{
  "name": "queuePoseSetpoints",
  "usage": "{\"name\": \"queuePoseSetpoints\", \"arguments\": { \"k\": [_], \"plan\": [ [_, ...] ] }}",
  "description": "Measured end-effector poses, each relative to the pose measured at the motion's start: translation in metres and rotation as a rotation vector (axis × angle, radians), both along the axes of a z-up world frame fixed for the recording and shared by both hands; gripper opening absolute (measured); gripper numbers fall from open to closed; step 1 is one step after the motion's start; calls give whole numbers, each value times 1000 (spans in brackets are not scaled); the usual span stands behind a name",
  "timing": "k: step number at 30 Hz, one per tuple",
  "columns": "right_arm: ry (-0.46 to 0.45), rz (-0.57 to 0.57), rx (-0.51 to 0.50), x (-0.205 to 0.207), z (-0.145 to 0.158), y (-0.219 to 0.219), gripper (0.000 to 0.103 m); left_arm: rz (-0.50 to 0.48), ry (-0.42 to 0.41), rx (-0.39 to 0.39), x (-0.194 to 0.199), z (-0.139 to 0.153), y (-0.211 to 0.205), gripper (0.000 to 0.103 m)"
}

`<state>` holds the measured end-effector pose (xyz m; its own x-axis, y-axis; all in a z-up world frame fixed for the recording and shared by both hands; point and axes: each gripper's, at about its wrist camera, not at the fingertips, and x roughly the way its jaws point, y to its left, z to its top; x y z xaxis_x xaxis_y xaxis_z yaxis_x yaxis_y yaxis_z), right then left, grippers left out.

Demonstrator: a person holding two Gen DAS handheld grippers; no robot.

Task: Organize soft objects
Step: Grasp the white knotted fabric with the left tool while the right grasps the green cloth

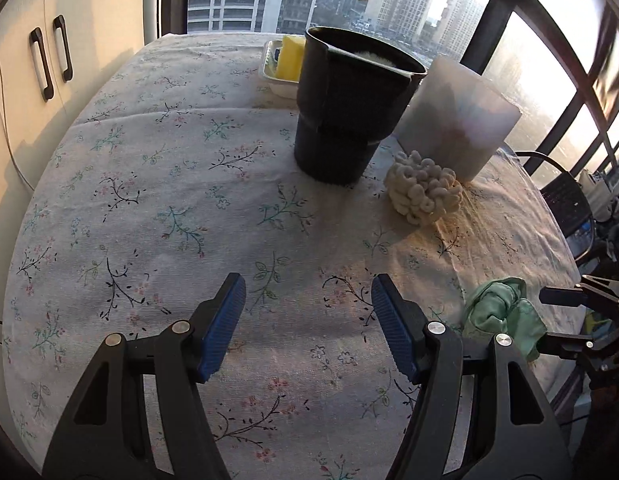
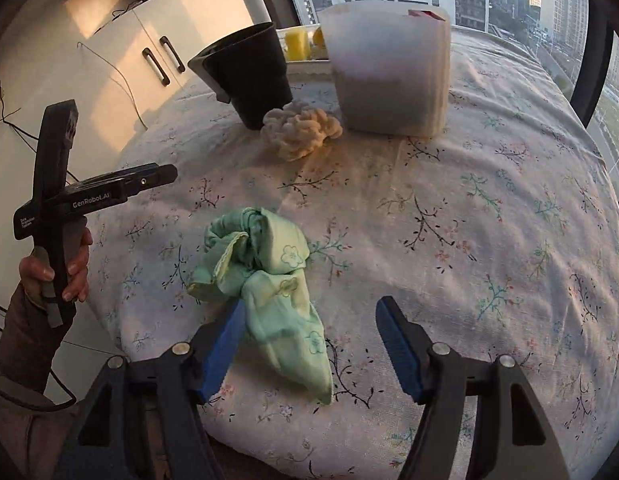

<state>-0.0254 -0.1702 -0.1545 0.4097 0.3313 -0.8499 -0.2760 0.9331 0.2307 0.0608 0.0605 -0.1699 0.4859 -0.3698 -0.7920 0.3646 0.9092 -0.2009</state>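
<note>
You are at the pick-up step: your right gripper (image 2: 309, 344) sits over the green cloth (image 2: 265, 280), which lies crumpled near the tabletop's (image 2: 489, 200) front edge. Its jaws are spread wide and grip nothing; the left pad looks to be just touching the cloth's tail, the right pad well clear. To my eye, the next move is to shift left, centre on the bundle, then close. Your left gripper (image 1: 309, 328) hovers wide apart and empty. The cream knitted piece (image 2: 301, 132) waits beside the black bin (image 2: 245, 72) and frosted container (image 2: 389, 76) toward the far edge.
</note>
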Motion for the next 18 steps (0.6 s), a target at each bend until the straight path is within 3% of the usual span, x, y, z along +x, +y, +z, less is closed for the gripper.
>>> {"name": "queuePoseSetpoints", "arguments": {
  "k": [3, 7, 11, 13, 16, 18],
  "plan": [
    [7, 49, 30, 7, -3, 19, 73, -40, 6, -14, 2, 1, -19, 64],
    [8, 69, -30, 21, -14, 41, 73, -76, 2, -16, 6, 5, -41, 64],
    [6, 82, -15, 26, -23, 48, 71, -116, 9, -21, 12, 8, -64, 64],
    [26, 96, 3, 25, -25, 47, 50, -128, 11, -10, 16, 9, -77, 64],
    [47, 85, 52, 22, -25, 40, 36, -113, 4, 0, 24, 8, -92, 64],
    [39, 63, 66, 18, -21, 33, 36, -108, 19, -12, 33, 6, -99, 64]
  ]
}}
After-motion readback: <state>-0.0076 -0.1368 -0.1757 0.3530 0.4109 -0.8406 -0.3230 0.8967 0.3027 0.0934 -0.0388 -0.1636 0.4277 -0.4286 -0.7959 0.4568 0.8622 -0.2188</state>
